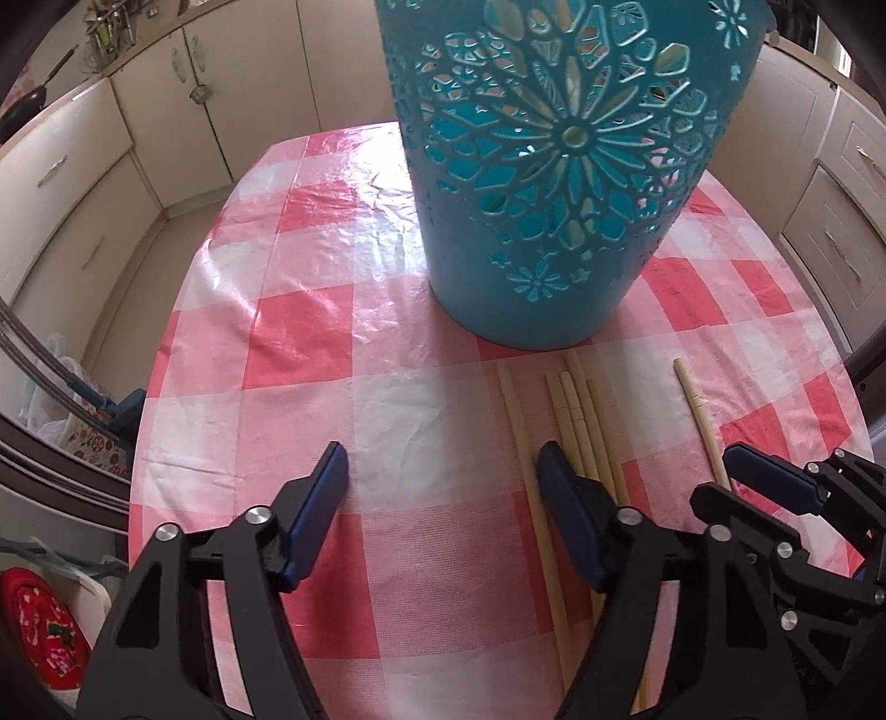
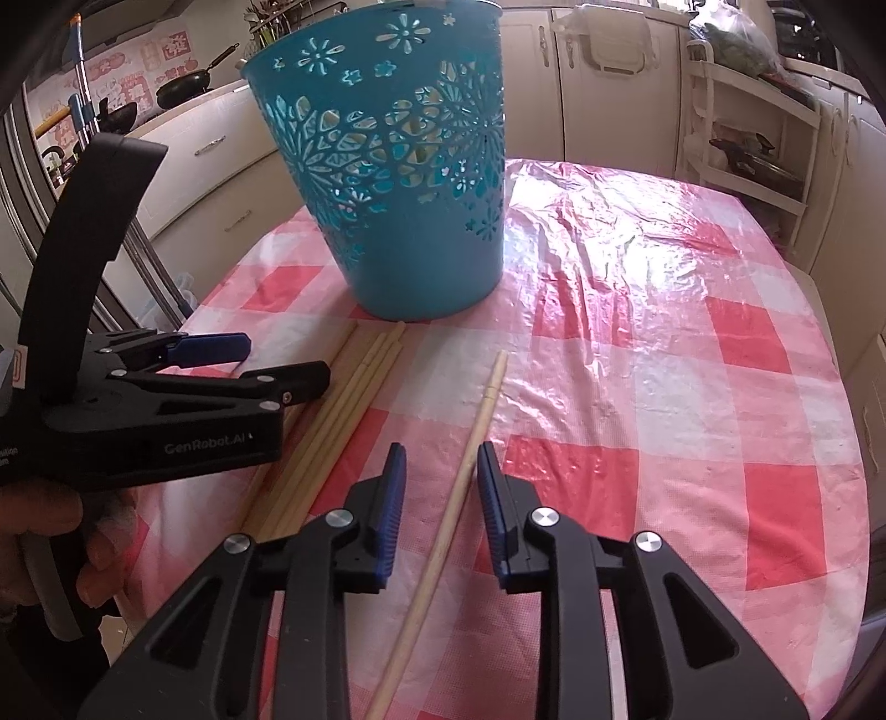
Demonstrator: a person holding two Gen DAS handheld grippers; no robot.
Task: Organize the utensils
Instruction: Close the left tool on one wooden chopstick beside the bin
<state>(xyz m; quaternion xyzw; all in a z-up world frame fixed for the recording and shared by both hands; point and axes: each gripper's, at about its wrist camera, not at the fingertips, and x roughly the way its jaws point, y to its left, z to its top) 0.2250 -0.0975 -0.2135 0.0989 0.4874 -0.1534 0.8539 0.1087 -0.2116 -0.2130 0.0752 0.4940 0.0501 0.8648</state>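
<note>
Honestly, barely started: chopsticks [image 1: 576, 437] all on the table [image 1: 310, 343], teal basket [image 1: 554, 166] maybe empty. Left gripper [image 1: 443, 471] half-open over nothing, right gripper [image 2: 440, 471] narrowly straddling a single chopstick [image 2: 443, 531], not clamped.

I am working in a home kitchen: cream cabinets [image 1: 83, 183] are running along the walls, pans [image 2: 185, 88] are sitting on the counter [image 2: 183, 119], a rack of utensils [image 1: 111, 33] is standing up there, and a checked plastic cloth [image 2: 664, 387] is covering my table.
</note>
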